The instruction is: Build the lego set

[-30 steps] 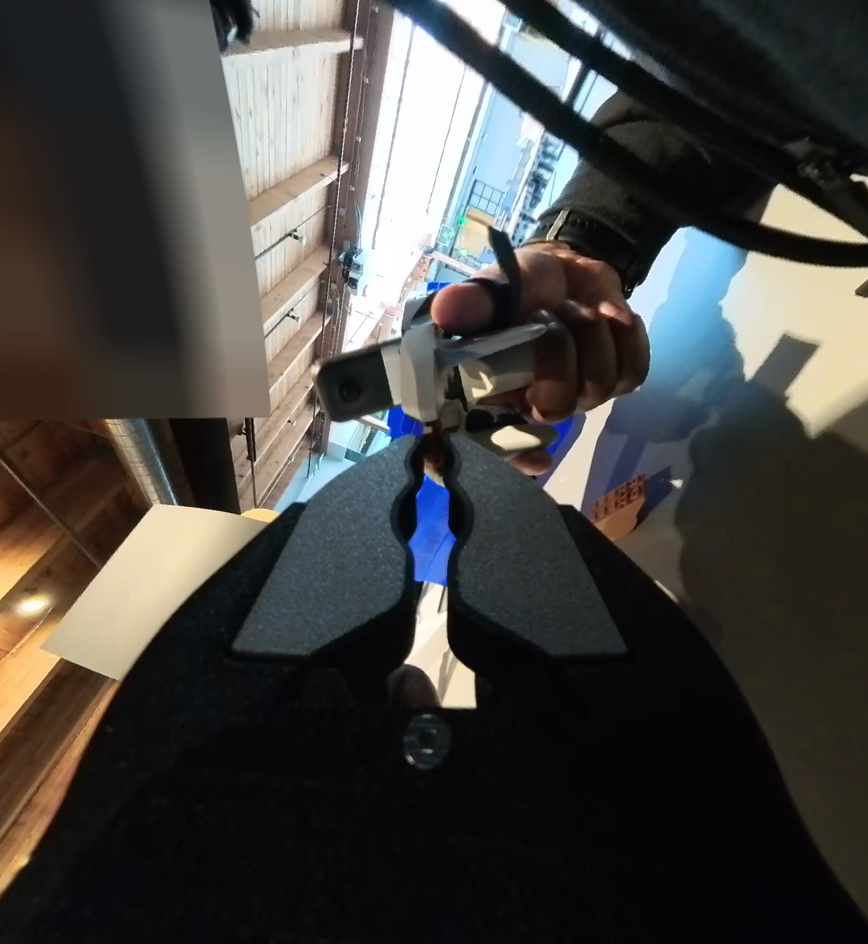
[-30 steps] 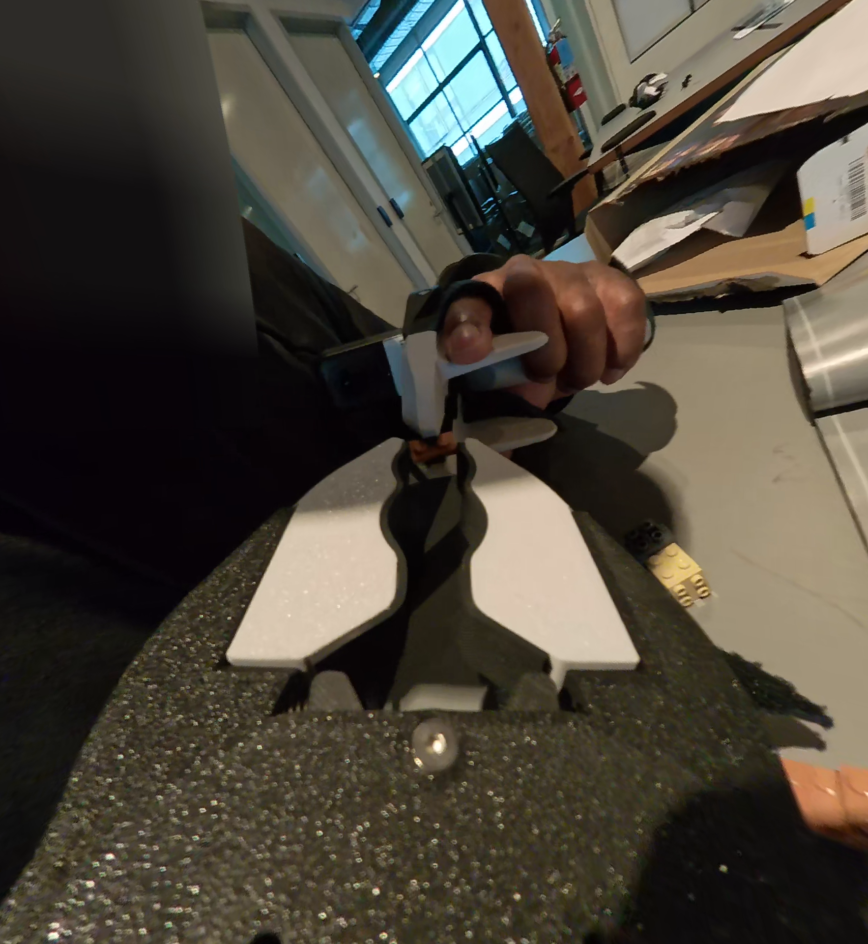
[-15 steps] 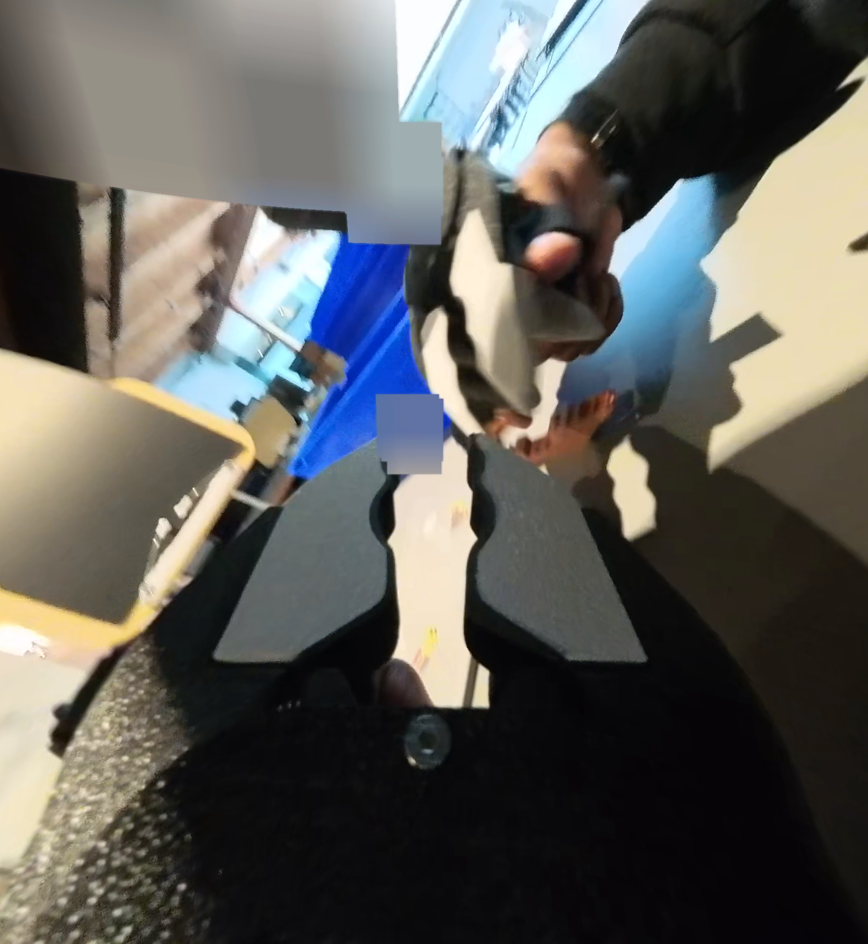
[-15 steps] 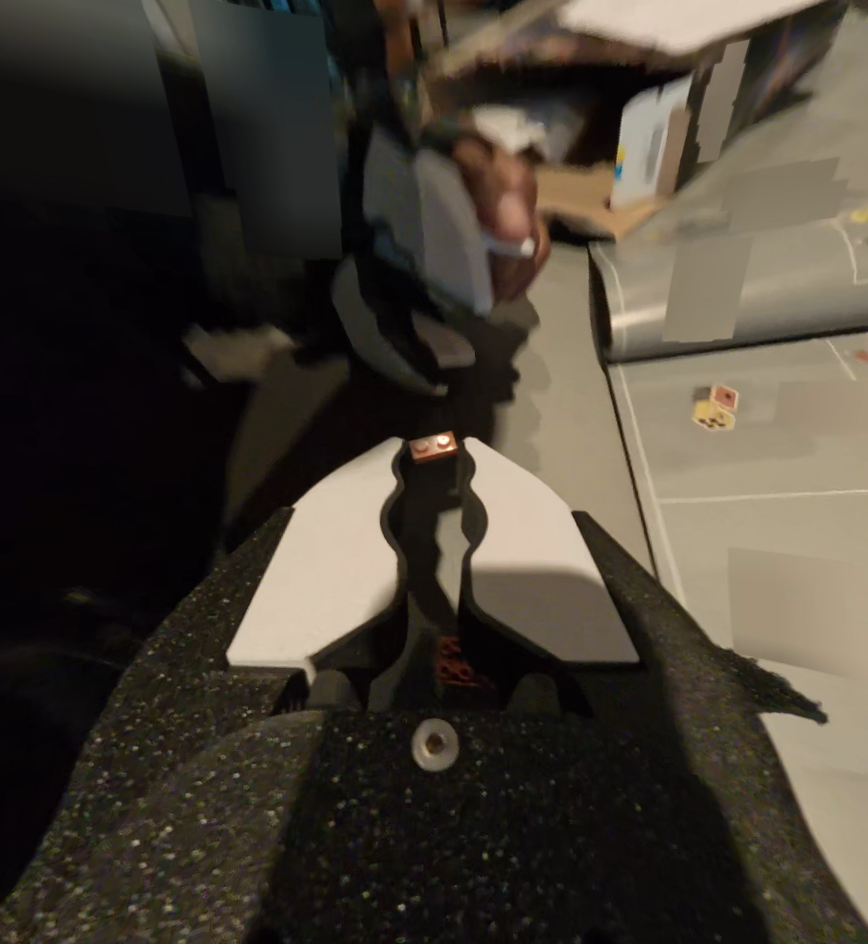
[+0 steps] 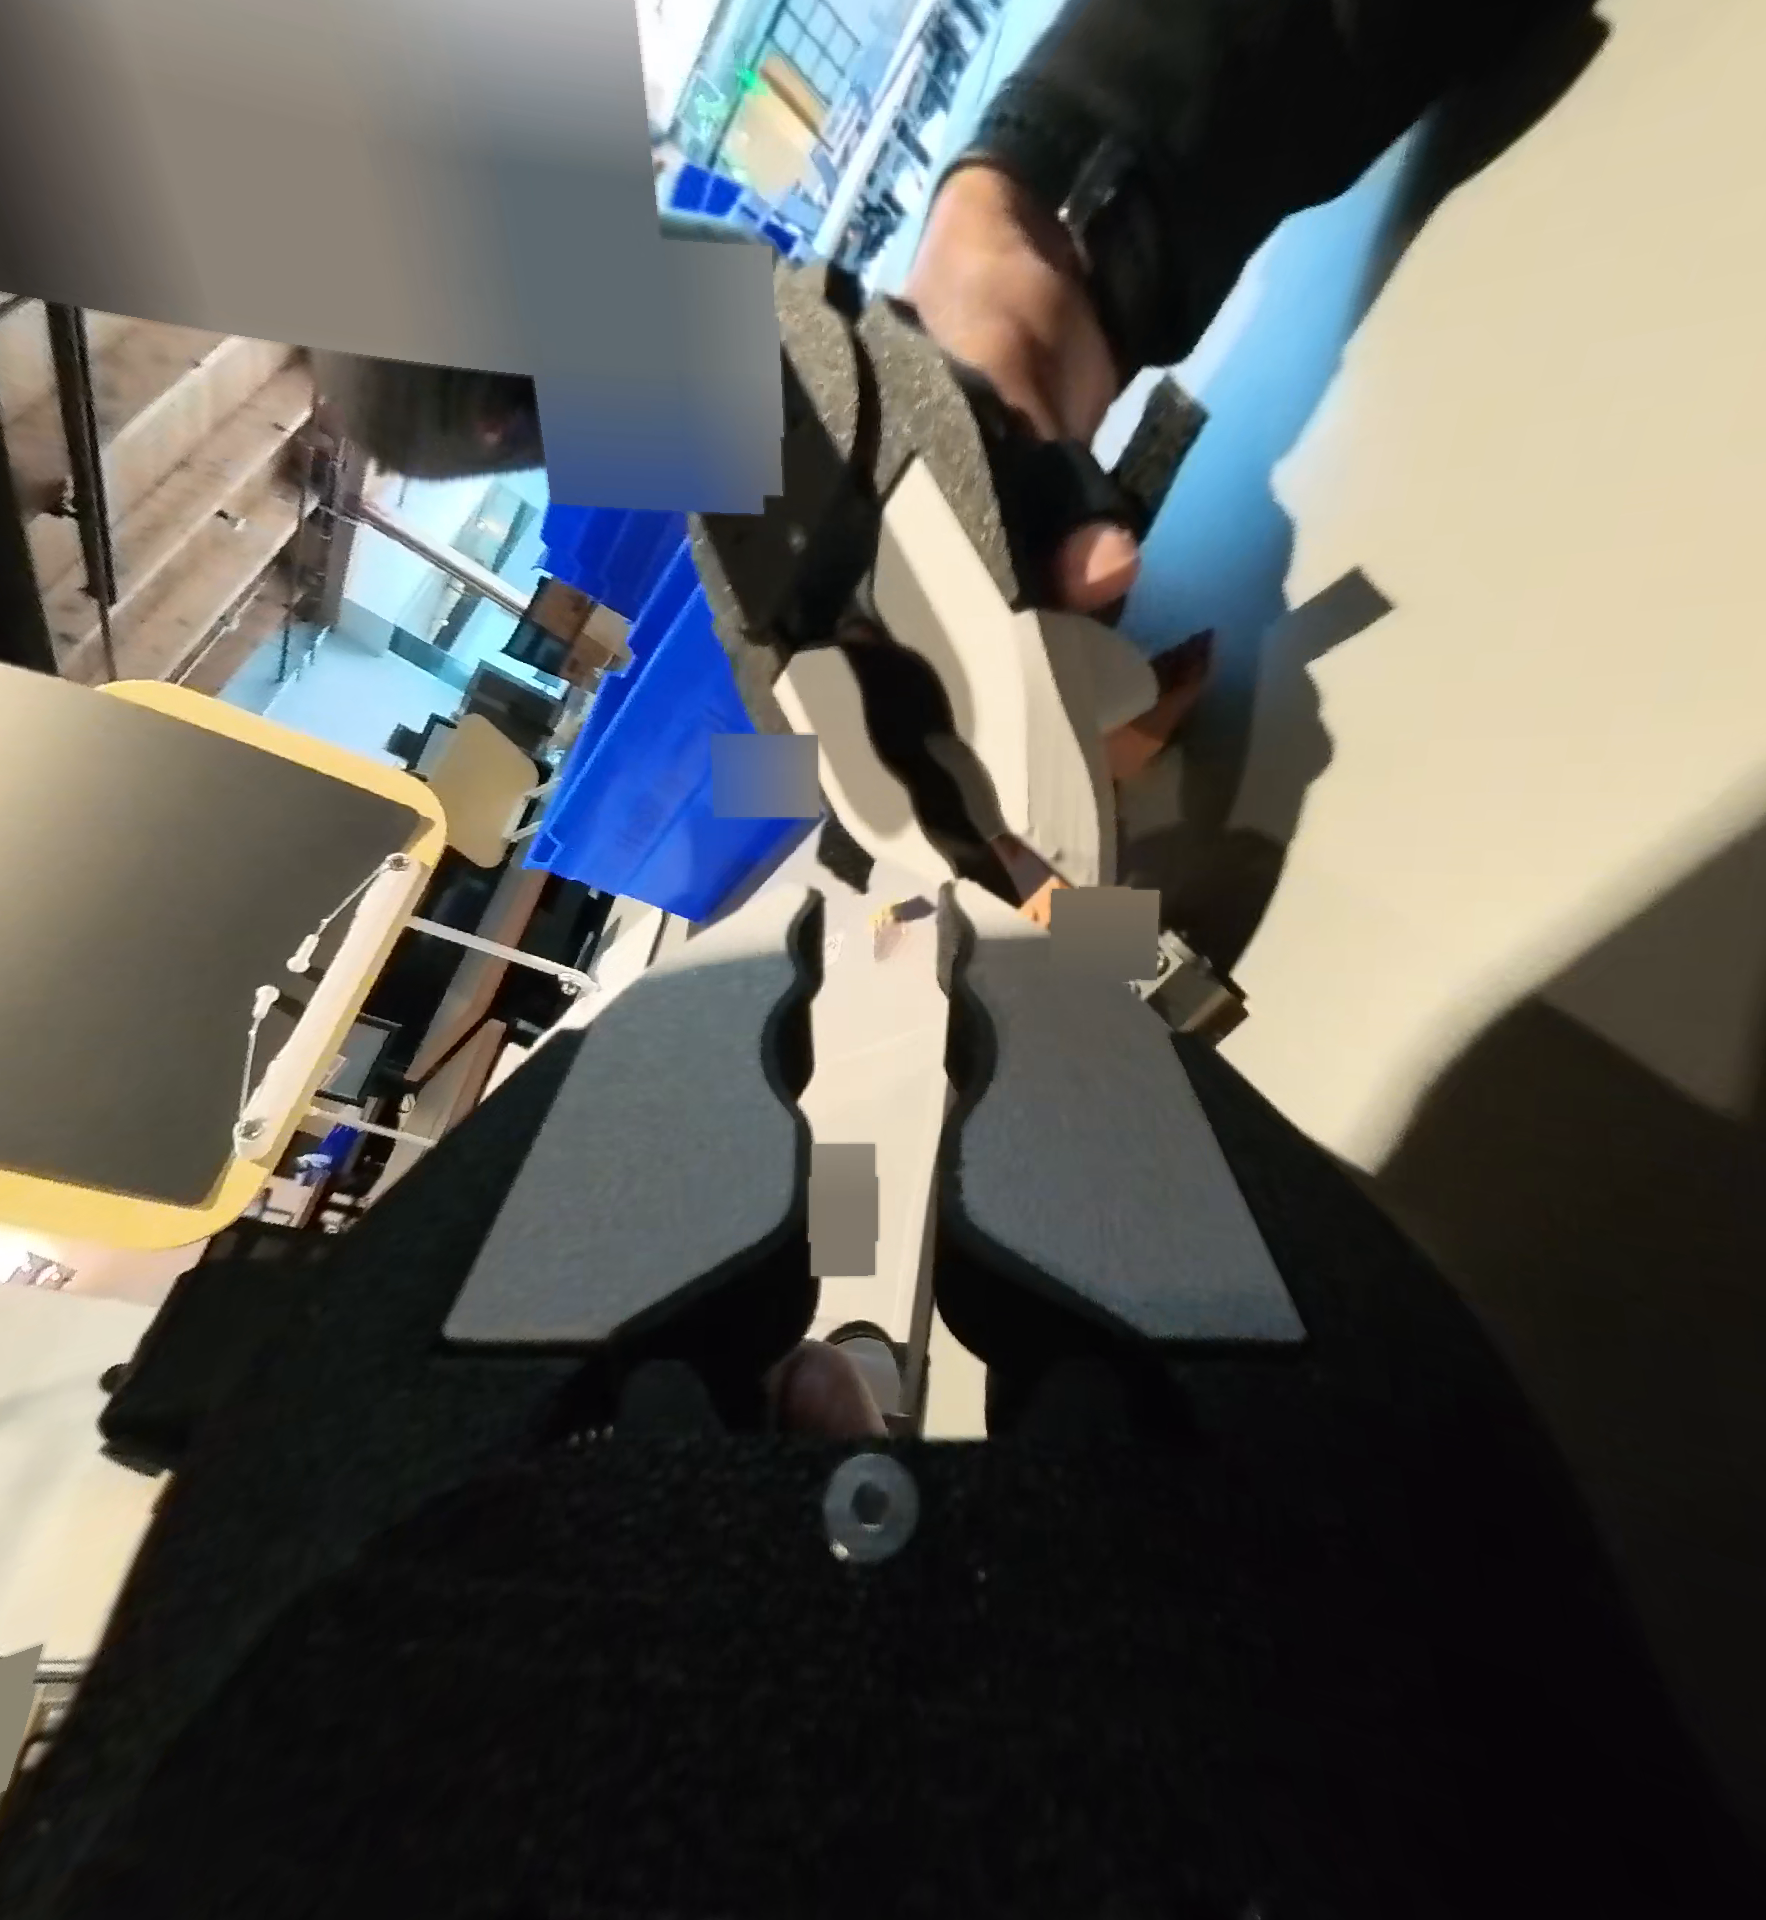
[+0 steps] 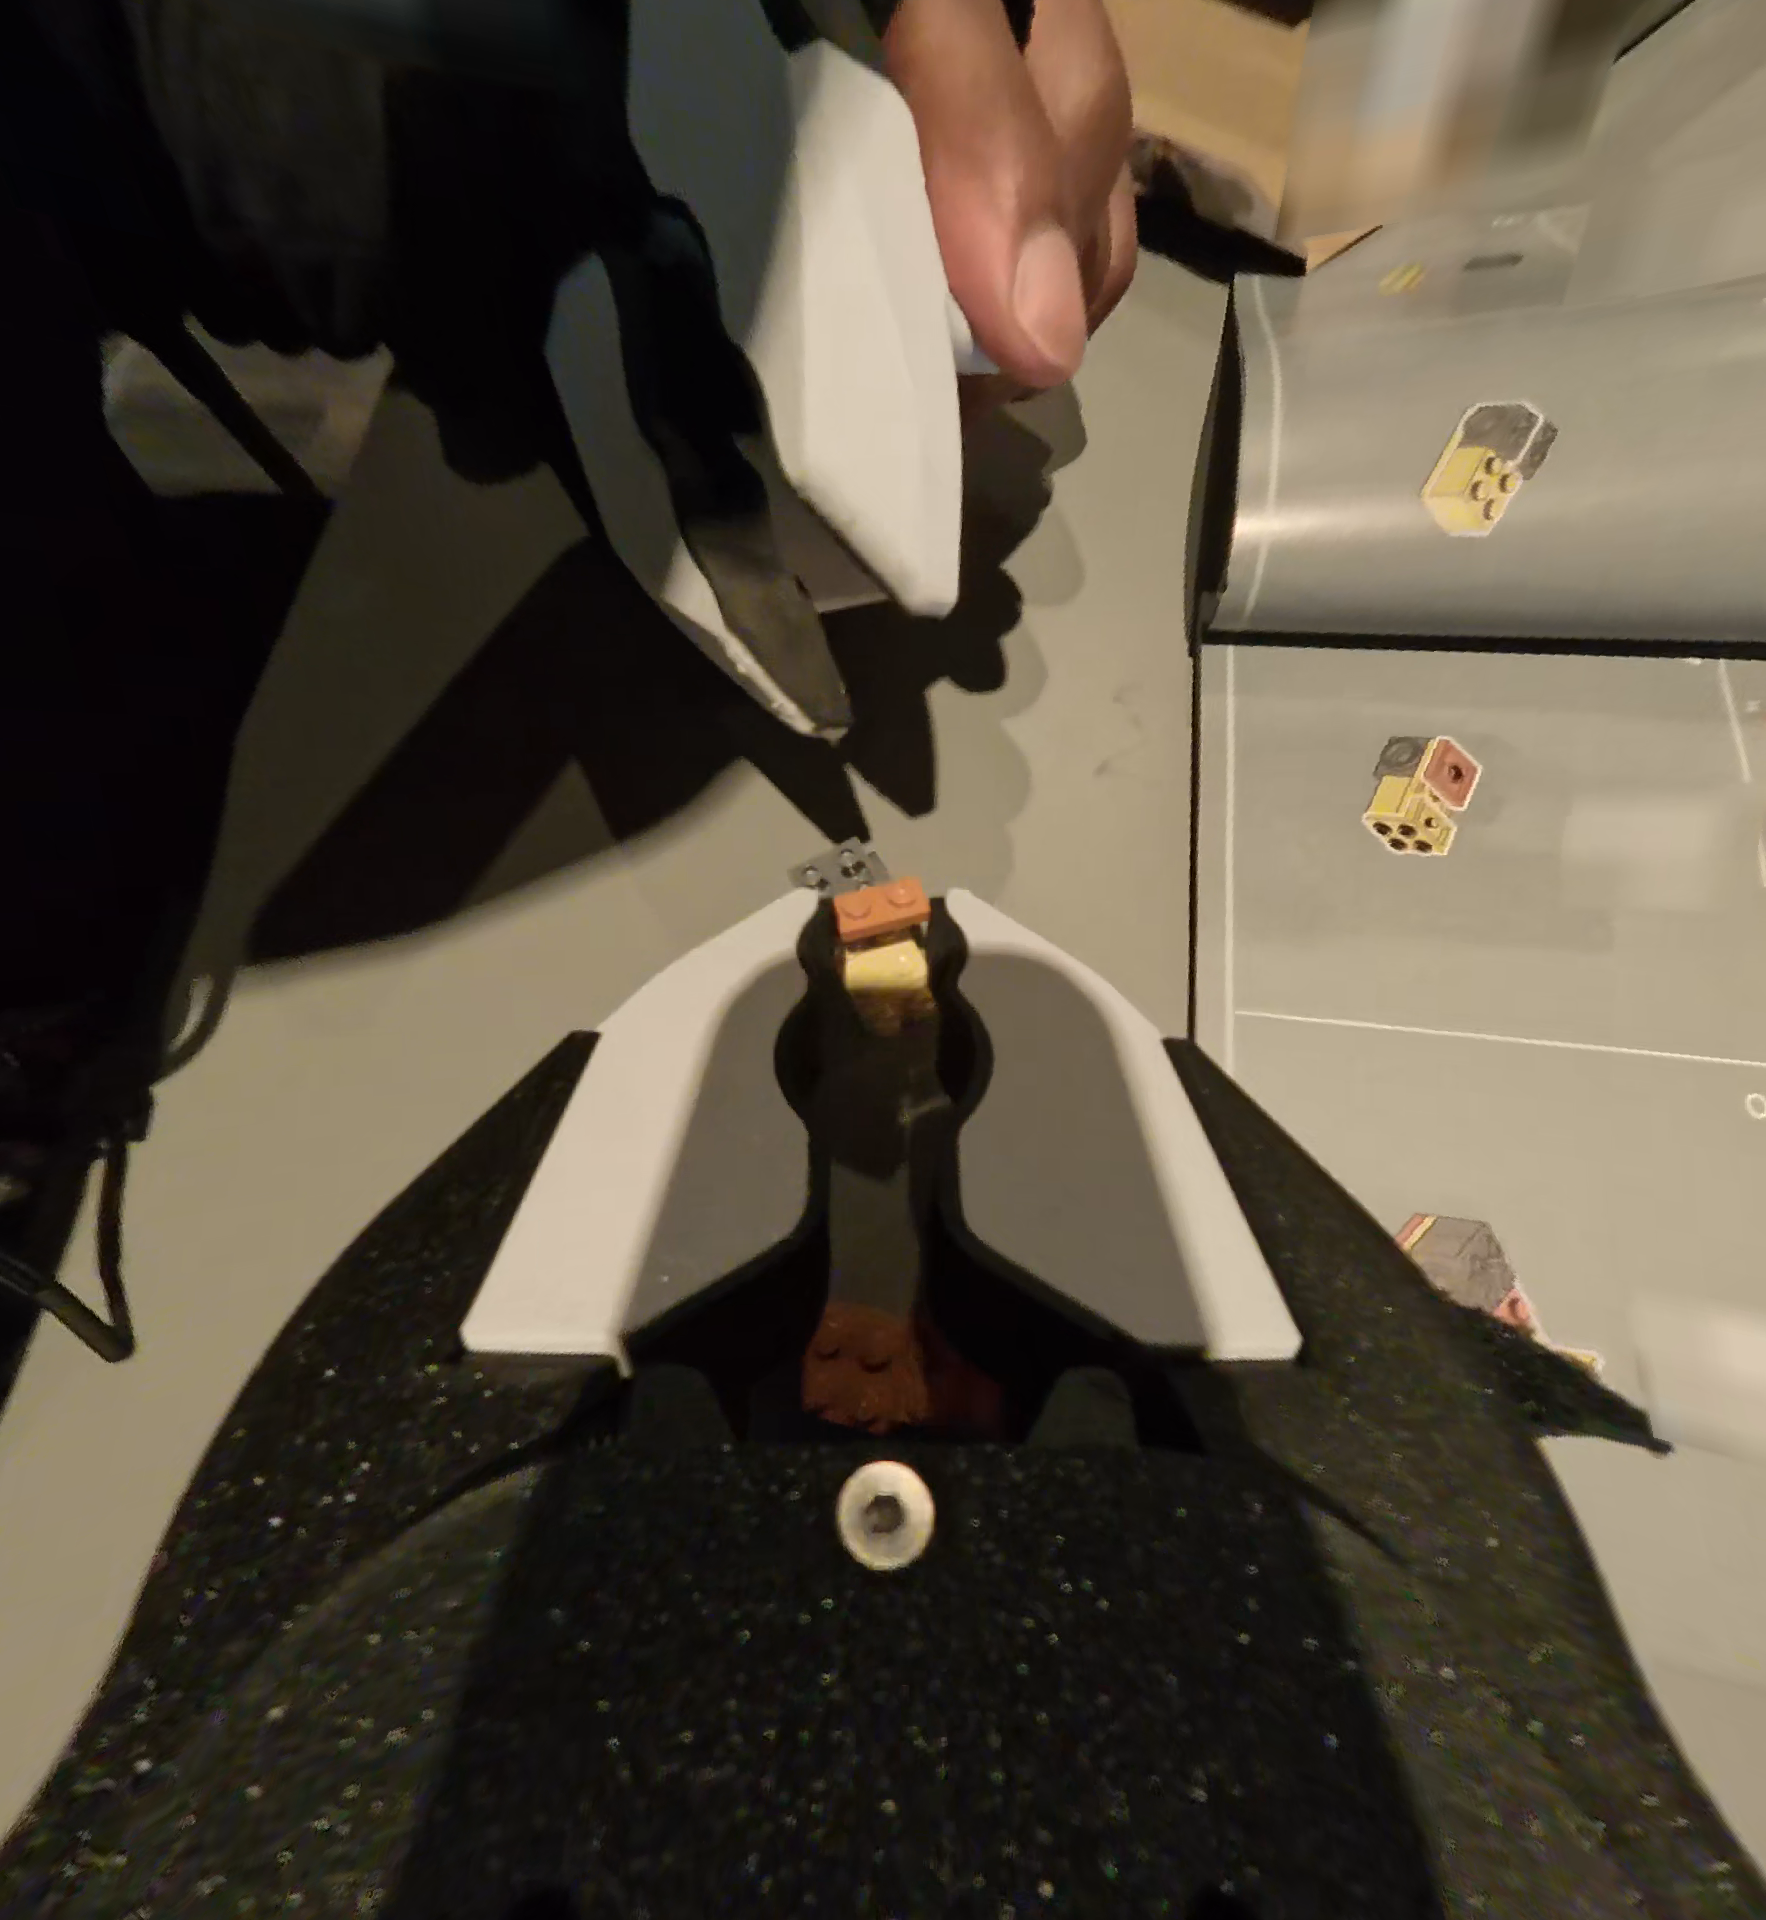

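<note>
My right gripper (image 6: pixel 884 925) pinches a small brick stack (image 6: pixel 881 940) (orange on tan) at its fingertips, above the grey bench (image 6: pixel 1066 748). My left gripper (image 5: pixel 874 914) hangs open, holding nothing.

Two tools: the right tool (image 6: pixel 884 914) and the left tool (image 5: pixel 874 914). One small brick assembly (image 6: pixel 884 940). One grey plate (image 6: pixel 837 864). One instruction sheet (image 6: pixel 1481 883). Two blue bins (image 5: pixel 671 748).
</note>
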The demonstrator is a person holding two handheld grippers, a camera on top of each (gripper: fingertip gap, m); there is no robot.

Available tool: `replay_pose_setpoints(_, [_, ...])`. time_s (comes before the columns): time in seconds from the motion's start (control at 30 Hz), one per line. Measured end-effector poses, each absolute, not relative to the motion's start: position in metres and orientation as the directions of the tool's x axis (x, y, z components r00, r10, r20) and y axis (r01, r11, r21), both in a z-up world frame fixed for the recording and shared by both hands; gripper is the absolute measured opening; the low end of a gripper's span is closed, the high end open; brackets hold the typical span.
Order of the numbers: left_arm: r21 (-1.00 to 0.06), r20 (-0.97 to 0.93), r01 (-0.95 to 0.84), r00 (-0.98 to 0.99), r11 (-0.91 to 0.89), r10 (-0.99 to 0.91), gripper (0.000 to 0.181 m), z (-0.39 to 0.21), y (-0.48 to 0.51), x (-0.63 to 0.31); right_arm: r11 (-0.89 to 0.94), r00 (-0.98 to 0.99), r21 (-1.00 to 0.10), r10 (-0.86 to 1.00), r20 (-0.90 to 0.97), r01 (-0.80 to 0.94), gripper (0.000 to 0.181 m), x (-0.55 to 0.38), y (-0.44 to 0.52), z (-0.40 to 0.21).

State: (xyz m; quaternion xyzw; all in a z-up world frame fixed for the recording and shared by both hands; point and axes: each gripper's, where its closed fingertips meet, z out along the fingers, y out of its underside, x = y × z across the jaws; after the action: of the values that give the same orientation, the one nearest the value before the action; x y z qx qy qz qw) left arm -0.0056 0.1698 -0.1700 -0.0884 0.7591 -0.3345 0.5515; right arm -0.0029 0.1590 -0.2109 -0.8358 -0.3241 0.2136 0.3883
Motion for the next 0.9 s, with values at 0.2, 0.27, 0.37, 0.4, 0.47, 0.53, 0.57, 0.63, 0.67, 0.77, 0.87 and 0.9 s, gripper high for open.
replay_pose_setpoints(0.2, [-0.596, -0.78, 0.224, -0.39, 0.771, -0.49, 0.019, -0.174, 0.17, -0.006, -0.483, 0.66, -0.765, 0.744, -0.103, 0.425, 0.017, -0.006, 0.159, -0.216])
replay_pose_setpoints(0.27, [-0.59, -0.783, 0.22, -0.391, 0.777, -0.484, 0.019, -0.175, 0.171, -0.006, -0.484, 0.651, -0.765, 0.751, -0.113, 0.425, 0.017, -0.006, 0.158, -0.216])
replay_pose_setpoints(0.37, [-0.591, -0.782, 0.221, -0.392, 0.776, -0.484, 0.019, -0.175, 0.171, -0.006, -0.485, 0.642, -0.767, 0.756, -0.126, 0.42, 0.017, -0.006, 0.156, -0.218])
replay_pose_setpoints(0.4, [-0.591, -0.782, 0.22, -0.393, 0.776, -0.484, 0.019, -0.175, 0.171, -0.006, -0.484, 0.641, -0.767, 0.757, -0.126, 0.421, 0.017, -0.006, 0.156, -0.218])
replay_pose_setpoints(0.47, [-0.589, -0.783, 0.219, -0.394, 0.778, -0.481, 0.019, -0.176, 0.171, -0.006, -0.476, 0.636, -0.769, 0.762, -0.12, 0.425, 0.017, -0.006, 0.156, -0.218])
replay_pose_setpoints(0.53, [-0.586, -0.783, 0.218, -0.399, 0.78, -0.477, 0.018, -0.177, 0.171, -0.006, -0.47, 0.632, -0.773, 0.766, -0.116, 0.427, 0.017, -0.007, 0.157, -0.219])
replay_pose_setpoints(0.57, [-0.584, -0.784, 0.216, -0.401, 0.783, -0.474, 0.018, -0.178, 0.171, -0.006, -0.468, 0.631, -0.772, 0.767, -0.114, 0.43, 0.018, -0.007, 0.156, -0.219])
replay_pose_setpoints(0.63, [-0.582, -0.783, 0.215, -0.408, 0.784, -0.47, 0.018, -0.179, 0.17, -0.006, -0.464, 0.623, -0.772, 0.774, -0.114, 0.434, 0.017, -0.008, 0.155, -0.22])
replay_pose_setpoints(0.67, [-0.582, -0.782, 0.216, -0.41, 0.784, -0.469, 0.018, -0.179, 0.17, -0.006, -0.463, 0.622, -0.771, 0.775, -0.113, 0.437, 0.017, -0.008, 0.155, -0.22])
replay_pose_setpoints(0.77, [-0.583, -0.78, 0.214, -0.418, 0.784, -0.466, 0.018, -0.181, 0.169, -0.006, -0.467, 0.624, -0.762, 0.774, -0.106, 0.45, 0.017, -0.008, 0.155, -0.222])
replay_pose_setpoints(0.87, [-0.581, -0.779, 0.212, -0.425, 0.786, -0.462, 0.018, -0.183, 0.169, -0.006, -0.473, 0.628, -0.757, 0.77, -0.107, 0.451, 0.017, -0.007, 0.155, -0.222])
replay_pose_setpoints(0.9, [-0.582, -0.777, 0.211, -0.428, 0.785, -0.461, 0.018, -0.183, 0.169, -0.007, -0.474, 0.628, -0.756, 0.77, -0.108, 0.451, 0.017, -0.007, 0.155, -0.222])
